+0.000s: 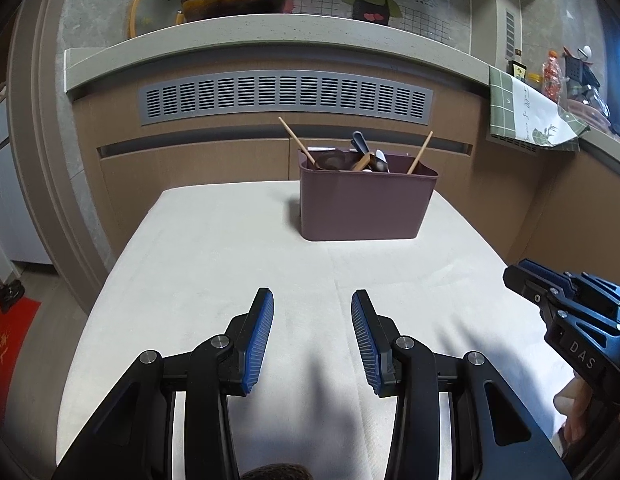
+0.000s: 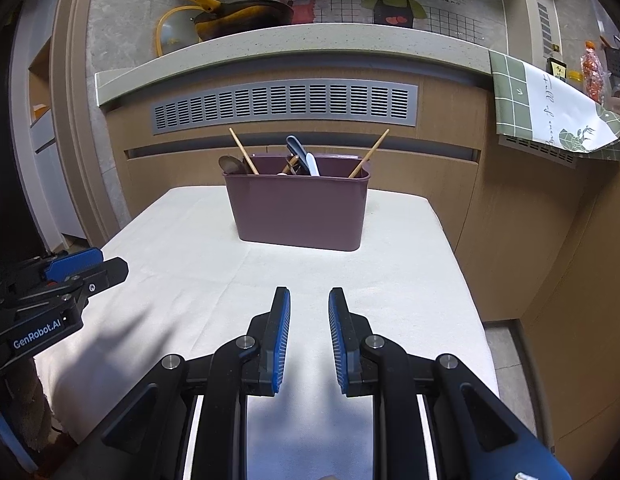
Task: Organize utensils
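a mauve plastic bin stands upright on the white-covered table, close to the table's far edge and about midway along it, a little toward the right corner as the left wrist view has it. the utensils are all inside the bin and stick out above its rim: one wooden chopstick leans out toward the far left corner, another wooden chopstick leans out to the right, a dark spoon rests at the left end of the bin, and a dark blue handle and a white handle stand near the middle. which handle belongs to what kind of utensil is too small to tell

the left gripper hovers over the near half of the table, its blue-padded jaws wide apart with only bare cloth between them. the right gripper hovers beside it over the near right part of the table, its jaws set closer together but clearly parted, gripping nothing. both point toward the bin and are well apart from it. part of a hand shows under the right gripper at the table's near right edge

behind the table runs a kitchen counter with a grey vent grille below it; on top sits a dark pan with a yellow handle. a green checked cloth hangs over the counter's right end
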Available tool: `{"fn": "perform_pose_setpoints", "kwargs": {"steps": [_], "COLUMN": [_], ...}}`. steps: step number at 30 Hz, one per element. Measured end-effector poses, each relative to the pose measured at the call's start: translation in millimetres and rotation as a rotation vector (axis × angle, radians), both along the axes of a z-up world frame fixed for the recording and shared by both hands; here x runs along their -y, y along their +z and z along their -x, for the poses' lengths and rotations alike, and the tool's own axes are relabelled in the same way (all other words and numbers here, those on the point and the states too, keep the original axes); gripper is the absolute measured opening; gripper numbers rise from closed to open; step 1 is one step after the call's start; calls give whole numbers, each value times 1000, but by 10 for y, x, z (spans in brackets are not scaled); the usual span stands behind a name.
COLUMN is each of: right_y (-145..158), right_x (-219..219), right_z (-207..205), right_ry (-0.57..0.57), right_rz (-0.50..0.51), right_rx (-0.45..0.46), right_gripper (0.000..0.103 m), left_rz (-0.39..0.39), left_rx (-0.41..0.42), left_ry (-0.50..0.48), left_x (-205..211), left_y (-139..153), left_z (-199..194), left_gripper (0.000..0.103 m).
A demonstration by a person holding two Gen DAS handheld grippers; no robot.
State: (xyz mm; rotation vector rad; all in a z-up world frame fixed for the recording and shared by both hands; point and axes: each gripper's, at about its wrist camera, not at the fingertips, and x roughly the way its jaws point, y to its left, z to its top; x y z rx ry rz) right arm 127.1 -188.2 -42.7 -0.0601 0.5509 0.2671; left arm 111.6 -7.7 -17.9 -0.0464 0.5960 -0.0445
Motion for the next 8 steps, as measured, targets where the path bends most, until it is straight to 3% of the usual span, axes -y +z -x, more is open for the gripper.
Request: {"fn": "perform_pose_setpoints", "kwargs": {"steps": [8], "right_y": [-10], "right_x": [-23], "right_z": [-10], "right_ry": [3], "right_rz": [7], "right_rx": [-7], "right_gripper": [19], "left_rz": [40], "left_rx": [-24], "left_ry": [6], "left_x": [-96], "left_y": [-51], "left_z": [-22], "left_gripper": [42]}}
